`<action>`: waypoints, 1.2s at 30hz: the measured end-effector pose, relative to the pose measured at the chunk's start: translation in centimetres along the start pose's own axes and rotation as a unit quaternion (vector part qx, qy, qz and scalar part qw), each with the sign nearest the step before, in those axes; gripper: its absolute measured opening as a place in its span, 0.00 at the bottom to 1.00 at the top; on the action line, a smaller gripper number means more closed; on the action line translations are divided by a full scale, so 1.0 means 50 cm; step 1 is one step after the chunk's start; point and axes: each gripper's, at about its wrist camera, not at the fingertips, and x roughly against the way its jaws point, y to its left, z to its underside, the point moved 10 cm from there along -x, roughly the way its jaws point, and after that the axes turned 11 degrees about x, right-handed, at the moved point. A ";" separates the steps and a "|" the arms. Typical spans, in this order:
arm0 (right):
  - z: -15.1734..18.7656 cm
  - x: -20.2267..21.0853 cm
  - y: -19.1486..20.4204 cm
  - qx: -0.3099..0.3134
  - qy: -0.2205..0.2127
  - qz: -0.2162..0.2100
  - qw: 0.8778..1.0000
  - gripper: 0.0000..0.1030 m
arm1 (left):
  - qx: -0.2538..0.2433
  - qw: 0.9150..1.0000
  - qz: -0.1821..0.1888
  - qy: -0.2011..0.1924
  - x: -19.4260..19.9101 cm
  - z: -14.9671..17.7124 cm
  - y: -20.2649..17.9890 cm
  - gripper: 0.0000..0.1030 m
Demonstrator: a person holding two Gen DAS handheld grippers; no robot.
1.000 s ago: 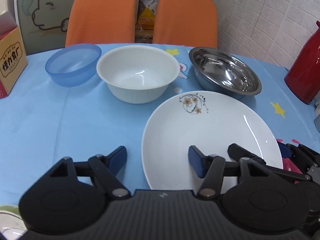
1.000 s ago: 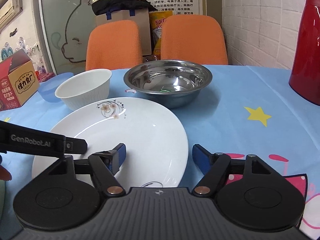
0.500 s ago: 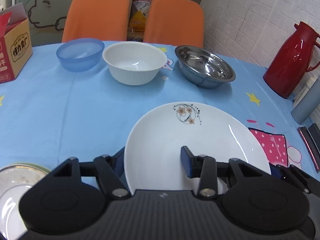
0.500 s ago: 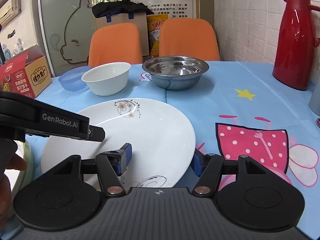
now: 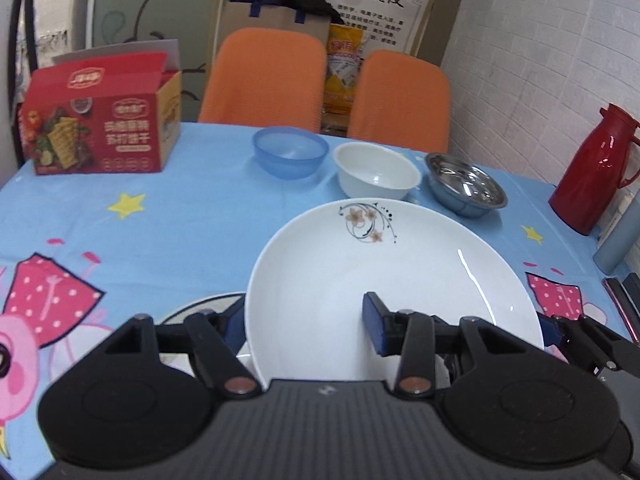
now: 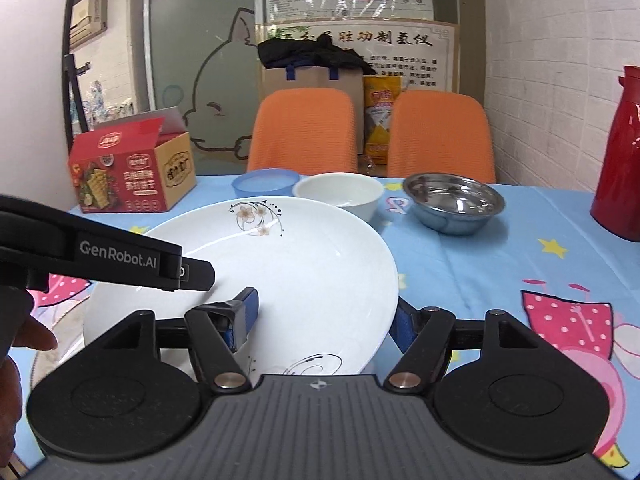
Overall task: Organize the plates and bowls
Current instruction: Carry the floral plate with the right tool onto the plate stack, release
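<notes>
A large white plate with a flower print (image 5: pixel 384 272) (image 6: pixel 280 264) is lifted off the table, held from both sides. My left gripper (image 5: pixel 304 324) is shut on its left rim, one finger under and one finger (image 5: pixel 374 322) on top. My right gripper (image 6: pixel 324 316) is shut on its right rim the same way. Under the plate, at the left, another plate (image 5: pixel 192 312) lies on the table. A blue bowl (image 5: pixel 290 156), a white bowl (image 5: pixel 376 174) and a steel bowl (image 5: pixel 466 188) stand in a row at the back.
A red snack carton (image 5: pixel 100 132) stands at the back left. A red thermos jug (image 5: pixel 596 168) and a grey bottle (image 5: pixel 618 240) stand at the right edge. Two orange chairs (image 5: pixel 264 76) are behind the table. The tablecloth (image 5: pixel 160 232) is blue with stars.
Both grippers closed on the plate's rims, lifted it off the table and carried it back toward me and left. It now hangs over the second plate.
</notes>
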 end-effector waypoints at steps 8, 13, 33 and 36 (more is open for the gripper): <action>0.017 -0.015 0.127 0.043 0.019 -0.057 0.997 1.00 | 0.042 0.998 -0.046 -0.001 0.042 0.045 0.146 0.42; 0.033 -0.020 0.133 0.039 0.030 -0.055 0.997 1.00 | 0.042 0.999 -0.030 0.003 0.035 0.057 0.152 0.43; 0.017 -0.002 0.061 -0.020 -0.015 -0.044 0.999 1.00 | 0.091 0.995 0.027 -0.042 0.100 0.013 0.166 0.70; 0.025 -0.005 0.052 -0.031 -0.010 -0.046 0.998 1.00 | 0.075 0.995 0.032 -0.051 0.109 0.006 0.145 0.70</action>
